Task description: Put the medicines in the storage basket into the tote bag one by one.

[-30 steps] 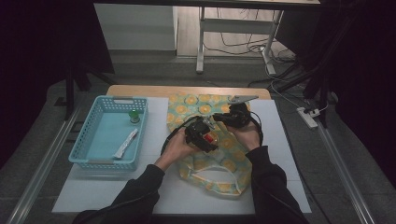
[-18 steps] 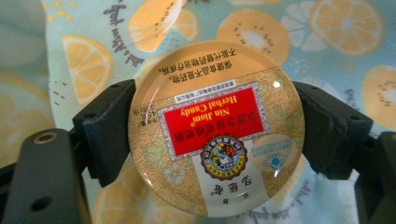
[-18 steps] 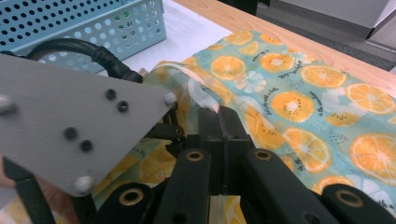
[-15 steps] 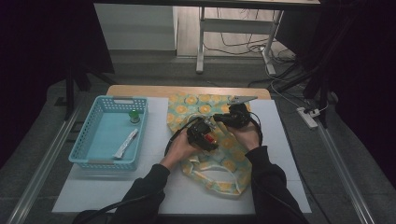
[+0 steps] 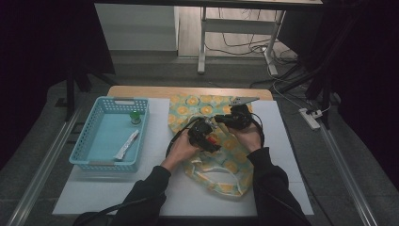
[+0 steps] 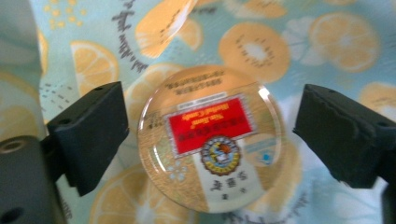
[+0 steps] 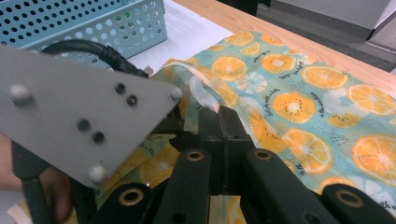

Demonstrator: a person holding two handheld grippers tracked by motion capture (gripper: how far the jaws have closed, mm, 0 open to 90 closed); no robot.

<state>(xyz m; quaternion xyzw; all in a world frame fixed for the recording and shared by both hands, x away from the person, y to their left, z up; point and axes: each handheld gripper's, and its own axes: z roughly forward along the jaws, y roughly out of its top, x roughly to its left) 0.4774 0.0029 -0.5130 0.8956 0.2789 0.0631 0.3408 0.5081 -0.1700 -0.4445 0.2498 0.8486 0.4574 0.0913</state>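
Observation:
A fabric bag printed with orange slices lies on the white mat. In the left gripper view a round tin with a red label rests on the bag's cloth. My left gripper straddles the tin, its jaws have just been opening, and there is a gap on each side of it. In the high view the left gripper sits at the bag's upper part, with the tin's red beside it. My right gripper is shut on the bag's pale edge strap, lifting it; from above the right gripper sits just right of the left one.
A light blue basket stands at the left on the mat, holding a small green-capped item and a white tube. The left gripper's grey plate crowds the right gripper view. The wooden table edge runs behind the bag.

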